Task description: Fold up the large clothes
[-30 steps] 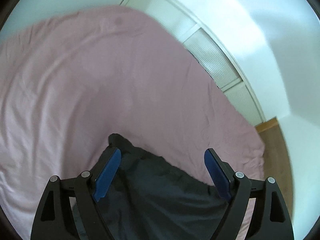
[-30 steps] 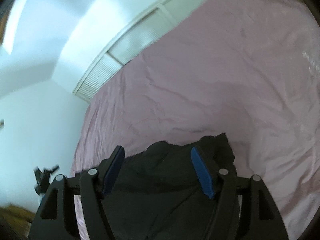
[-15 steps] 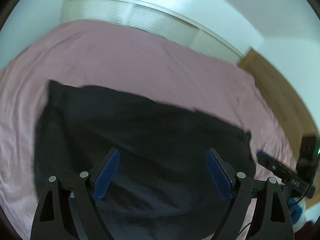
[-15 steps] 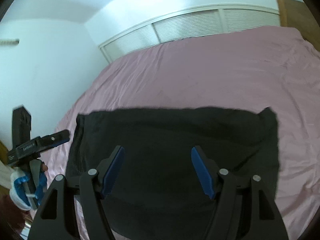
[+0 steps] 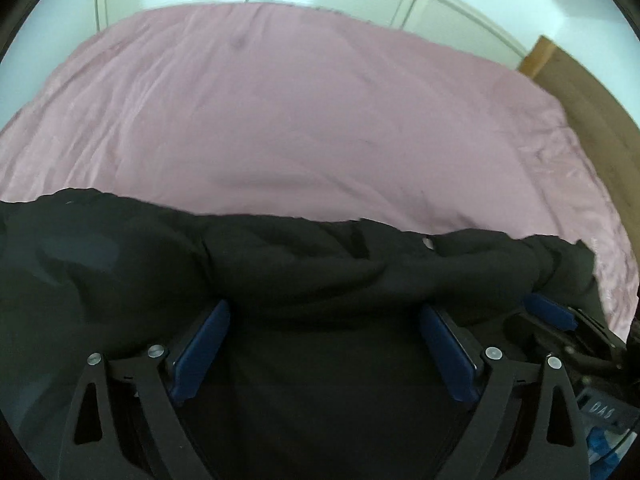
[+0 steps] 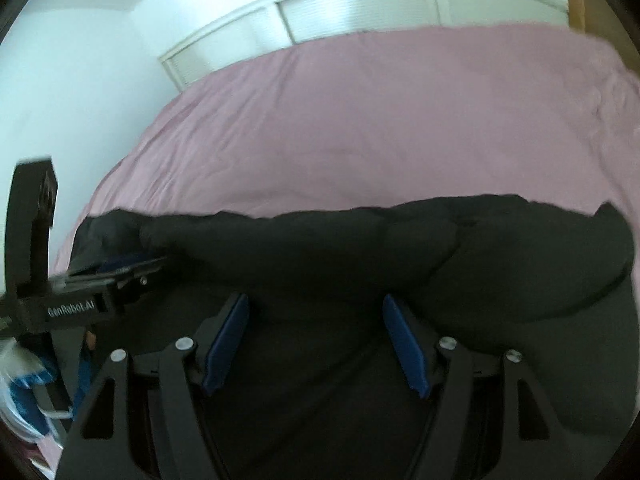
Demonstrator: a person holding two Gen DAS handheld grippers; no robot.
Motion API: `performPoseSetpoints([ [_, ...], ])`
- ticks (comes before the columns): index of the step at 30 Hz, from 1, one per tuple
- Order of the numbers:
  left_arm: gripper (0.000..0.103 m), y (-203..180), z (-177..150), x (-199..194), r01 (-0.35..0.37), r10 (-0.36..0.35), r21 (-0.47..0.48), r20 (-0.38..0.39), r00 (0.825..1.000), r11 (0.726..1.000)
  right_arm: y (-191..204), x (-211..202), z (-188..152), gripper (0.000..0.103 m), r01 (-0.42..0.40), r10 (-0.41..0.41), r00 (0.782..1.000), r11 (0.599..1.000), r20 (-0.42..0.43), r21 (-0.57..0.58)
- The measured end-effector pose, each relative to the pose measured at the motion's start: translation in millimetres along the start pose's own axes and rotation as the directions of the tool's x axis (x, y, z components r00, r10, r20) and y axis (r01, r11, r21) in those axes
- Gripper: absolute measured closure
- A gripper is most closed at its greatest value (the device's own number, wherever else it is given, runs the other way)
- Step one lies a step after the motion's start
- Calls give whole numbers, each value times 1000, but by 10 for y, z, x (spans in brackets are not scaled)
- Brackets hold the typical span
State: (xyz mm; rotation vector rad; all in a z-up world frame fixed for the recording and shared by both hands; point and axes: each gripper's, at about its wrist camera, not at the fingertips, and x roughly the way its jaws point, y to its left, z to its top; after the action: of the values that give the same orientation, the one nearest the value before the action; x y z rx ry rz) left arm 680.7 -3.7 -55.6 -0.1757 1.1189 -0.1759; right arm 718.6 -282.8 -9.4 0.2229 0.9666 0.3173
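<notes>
light: we see soft, even daylight, no hard shadows | blur: motion smear beyond our tongs | edges: fisheye bending, dark vignette | dark cloth between the tongs lacks detail

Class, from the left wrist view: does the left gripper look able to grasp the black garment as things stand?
Probably yes. The left gripper, its jaws opening, sits right over the black garment on the pink bedsheet, with nothing between.
</notes>
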Motion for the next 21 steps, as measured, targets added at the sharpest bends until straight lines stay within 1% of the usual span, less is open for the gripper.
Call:
performPoseSetpoints([
  [2,8,5,102,173,-21,21,3,-20,1000,1000,-79,164,106,34,8,-8,1000,1000,-22,17],
  [6,5,-11,171,445,-54,55,15,-53,997,998,-191,529,234,34,43,-41,996,999,-83,20],
  [8,3,-11,241,610,-60,61,15,-68,996,998,-303,669,250,34,38,-35,994,999,-100,35],
  [12,1,8,328,849,-61,62,10,-71,996,998,-433,978,338,33,23,-15,992,997,-124,67],
  [15,1,15,358,996,-70,71,10,-88,994,997,-494,1118,356,33,40,-31,990,997,-136,67],
  [18,1,-16,377,978,-76,77,15,-109,991,997,-448,1117,387,33,60,-51,987,997,-153,57],
  [21,1,-67,371,807,-56,59,30,-108,992,998,-369,1023,451,33,74,-66,982,996,-177,41],
])
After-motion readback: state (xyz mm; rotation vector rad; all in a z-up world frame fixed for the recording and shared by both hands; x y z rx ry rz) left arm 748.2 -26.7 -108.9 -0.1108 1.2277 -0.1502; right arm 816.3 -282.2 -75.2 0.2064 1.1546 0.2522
